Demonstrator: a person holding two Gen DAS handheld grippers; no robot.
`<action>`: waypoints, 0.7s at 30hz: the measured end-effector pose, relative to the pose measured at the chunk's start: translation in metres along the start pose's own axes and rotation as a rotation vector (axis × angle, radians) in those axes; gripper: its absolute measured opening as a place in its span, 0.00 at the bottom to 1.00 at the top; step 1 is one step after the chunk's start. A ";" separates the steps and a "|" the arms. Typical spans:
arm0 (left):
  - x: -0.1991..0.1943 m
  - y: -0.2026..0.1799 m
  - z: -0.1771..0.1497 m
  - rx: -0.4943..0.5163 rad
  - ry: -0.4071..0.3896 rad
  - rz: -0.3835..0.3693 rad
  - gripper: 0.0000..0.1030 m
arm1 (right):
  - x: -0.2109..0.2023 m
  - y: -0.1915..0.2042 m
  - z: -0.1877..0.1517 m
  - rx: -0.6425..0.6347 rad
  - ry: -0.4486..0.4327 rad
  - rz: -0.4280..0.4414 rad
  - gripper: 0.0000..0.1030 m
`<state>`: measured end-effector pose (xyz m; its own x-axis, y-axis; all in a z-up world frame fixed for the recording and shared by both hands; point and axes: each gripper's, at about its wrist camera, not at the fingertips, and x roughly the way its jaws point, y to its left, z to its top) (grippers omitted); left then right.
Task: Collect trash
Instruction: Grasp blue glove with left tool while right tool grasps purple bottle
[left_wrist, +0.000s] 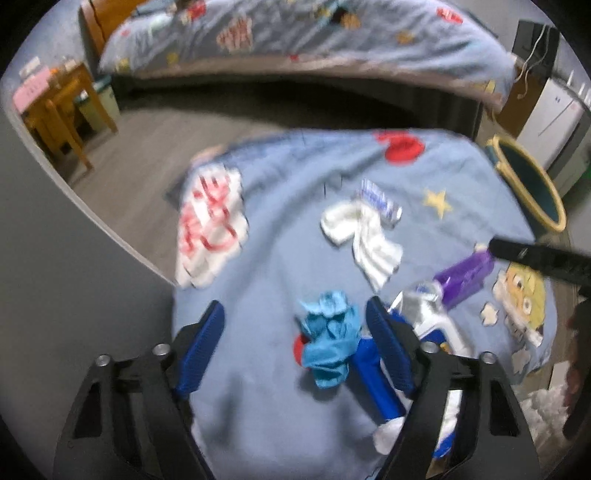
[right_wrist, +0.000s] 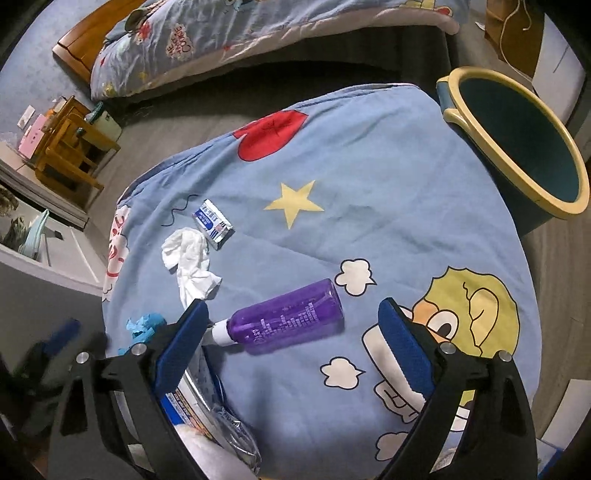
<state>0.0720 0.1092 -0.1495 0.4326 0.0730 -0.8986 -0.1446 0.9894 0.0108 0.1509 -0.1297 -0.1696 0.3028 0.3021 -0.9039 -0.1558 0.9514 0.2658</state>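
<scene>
Left tool (left_wrist: 295, 332) partly hides a blue wrapper (left_wrist: 373, 376).

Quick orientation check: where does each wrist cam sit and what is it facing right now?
Left wrist: on the left gripper, angled down at the blue crumpled wad; own open fingers show.
Right wrist: on the right gripper, angled down at the purple bottle; own open fingers show.
Shared: white tissue, small carton, bin, blue cloth.

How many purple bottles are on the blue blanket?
1. The purple bottle lies on its side on the blanket, between the right gripper's open fingers. Others could hide under the grippers.
</scene>
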 end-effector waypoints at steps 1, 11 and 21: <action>0.010 -0.002 -0.002 0.000 0.039 -0.008 0.66 | 0.001 -0.001 0.000 0.006 0.006 0.003 0.89; 0.028 -0.020 -0.008 0.035 0.115 -0.091 0.24 | 0.015 -0.004 -0.002 0.021 0.049 0.022 0.83; -0.007 -0.013 0.013 0.061 -0.054 -0.037 0.19 | 0.041 -0.011 -0.002 0.169 0.125 0.105 0.78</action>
<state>0.0826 0.0977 -0.1378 0.4843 0.0416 -0.8739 -0.0736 0.9973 0.0066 0.1627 -0.1280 -0.2103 0.1731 0.3999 -0.9001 -0.0179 0.9150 0.4031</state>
